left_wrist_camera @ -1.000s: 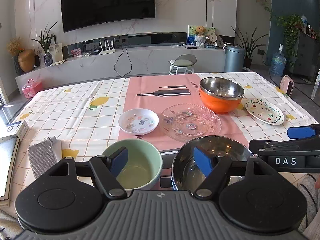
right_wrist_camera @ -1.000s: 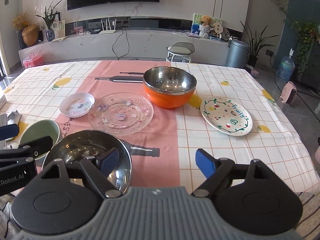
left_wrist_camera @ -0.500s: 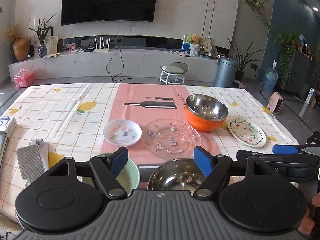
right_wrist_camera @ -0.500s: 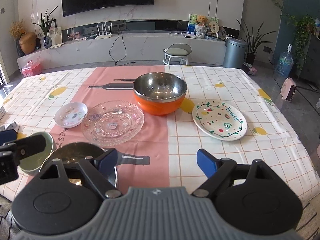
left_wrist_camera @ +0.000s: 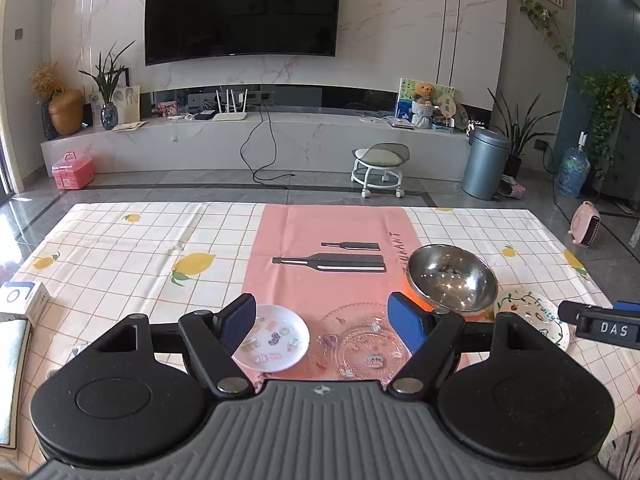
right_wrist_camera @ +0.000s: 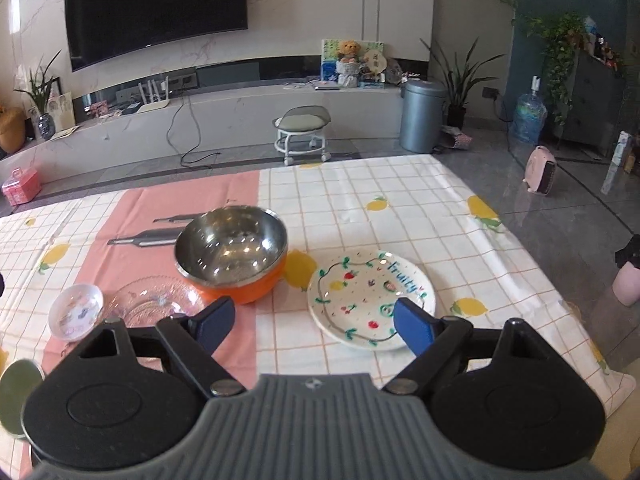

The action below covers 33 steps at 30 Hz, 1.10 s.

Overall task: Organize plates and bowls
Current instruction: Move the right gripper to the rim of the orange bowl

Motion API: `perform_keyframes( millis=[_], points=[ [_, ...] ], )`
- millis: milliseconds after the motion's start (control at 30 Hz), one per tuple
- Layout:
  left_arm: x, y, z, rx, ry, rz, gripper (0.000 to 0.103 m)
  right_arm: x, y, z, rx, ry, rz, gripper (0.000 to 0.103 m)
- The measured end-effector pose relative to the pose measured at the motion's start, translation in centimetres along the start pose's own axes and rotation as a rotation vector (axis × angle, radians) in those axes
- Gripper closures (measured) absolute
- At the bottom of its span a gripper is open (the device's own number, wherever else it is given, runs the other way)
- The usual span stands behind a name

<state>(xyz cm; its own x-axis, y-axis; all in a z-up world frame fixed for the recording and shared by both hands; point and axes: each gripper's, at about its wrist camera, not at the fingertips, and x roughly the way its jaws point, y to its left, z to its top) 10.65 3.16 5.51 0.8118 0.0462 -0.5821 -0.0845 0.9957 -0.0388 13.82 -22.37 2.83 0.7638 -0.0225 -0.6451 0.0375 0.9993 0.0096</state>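
Left wrist view: left gripper (left_wrist_camera: 322, 322) jaws wide apart, nothing between the pads, held above the near edge of the table (left_wrist_camera: 120, 248). Under the gap: small white dish (left_wrist_camera: 276, 340) with stickers, on the pink runner (left_wrist_camera: 332, 232), and just beside it toward the right edge a clear glass plate (left_wrist_camera: 360, 344), partly hidden by the gripper body. Farther in, steel bowl with orange outside (left_wrist_camera: 450, 280), on the runner's right border. Painted plate (left_wrist_camera: 532, 314) lies near the right edge; a finger of the right gripper (left_wrist_camera: 600, 326) crosses in front of it.

Right wrist view: right gripper (right_wrist_camera: 314, 320) spread wide, holding nothing. Painted plate (right_wrist_camera: 370, 300) lies on the checked cloth just beyond the right pad; cannot tell whether the pad touches it. Orange bowl (right_wrist_camera: 232, 256) sits upright mid-table, close beside the painted plate. Glass plate (right_wrist_camera: 156, 300) touches or nearly touches the bowl's near side; white dish (right_wrist_camera: 76, 310) lies beside it toward the left edge. Green bowl (right_wrist_camera: 20, 392) shows at the near left corner, mostly cut off.
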Motion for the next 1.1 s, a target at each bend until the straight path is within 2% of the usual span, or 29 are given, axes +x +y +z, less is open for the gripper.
perform_keyframes(
  millis=[167, 300, 367, 467, 533, 600, 700, 800, 900, 933, 1100],
  points=[
    [1.9, -0.6, 1.8, 0.009, 0.049, 0.030, 0.015, 1.9, -0.1, 3.4, 0.038, -0.008, 0.037, 0.018],
    [3.7, -1.4, 2.9, 0.019, 0.097, -0.011, 0.015, 4.3, 0.1, 5.6, 0.062, 0.007, 0.048, 0.018],
    [4.7, -1.9, 3.3, 0.020, 0.129, -0.032, 0.015, 5.9, 0.3, 6.2, 0.059, 0.004, 0.020, 0.017],
    [6.3, -2.8, 3.5, 0.027, 0.141, -0.053, 0.016, 8.4, 0.5, 5.1, 0.030, -0.002, -0.042, 0.017],
    [7.4, -3.7, 3.4, 0.042, 0.152, -0.067, 0.016, 10.1, -0.1, 3.8, 0.071, 0.027, 0.023, 0.017],
    [8.8, -4.5, 3.3, 0.059, 0.177, -0.074, 0.017, 11.8, -0.6, 3.1, 0.109, 0.092, 0.079, 0.018],
    [11.2, -5.7, 2.9, 0.066, 0.255, -0.070, 0.021, 13.2, -0.8, 3.1, 0.134, 0.121, 0.117, 0.019],
    [13.1, -6.1, 2.3, 0.033, 0.303, -0.064, 0.021, 13.9, -0.5, 3.4, 0.144, 0.128, 0.165, 0.023],
    [14.6, -6.4, 2.0, 0.014, 0.337, -0.056, 0.024, 15.0, 0.0, 3.2, 0.128, 0.169, 0.182, 0.033],
    [15.0, -6.5, 1.9, 0.014, 0.340, -0.059, 0.024, 15.3, 0.1, 3.1, 0.118, 0.178, 0.176, 0.037],
    [16.5, -7.3, 2.0, 0.016, 0.337, -0.080, 0.024, 16.3, 0.0, 2.6, 0.120, 0.198, 0.169, 0.043]
  ],
)
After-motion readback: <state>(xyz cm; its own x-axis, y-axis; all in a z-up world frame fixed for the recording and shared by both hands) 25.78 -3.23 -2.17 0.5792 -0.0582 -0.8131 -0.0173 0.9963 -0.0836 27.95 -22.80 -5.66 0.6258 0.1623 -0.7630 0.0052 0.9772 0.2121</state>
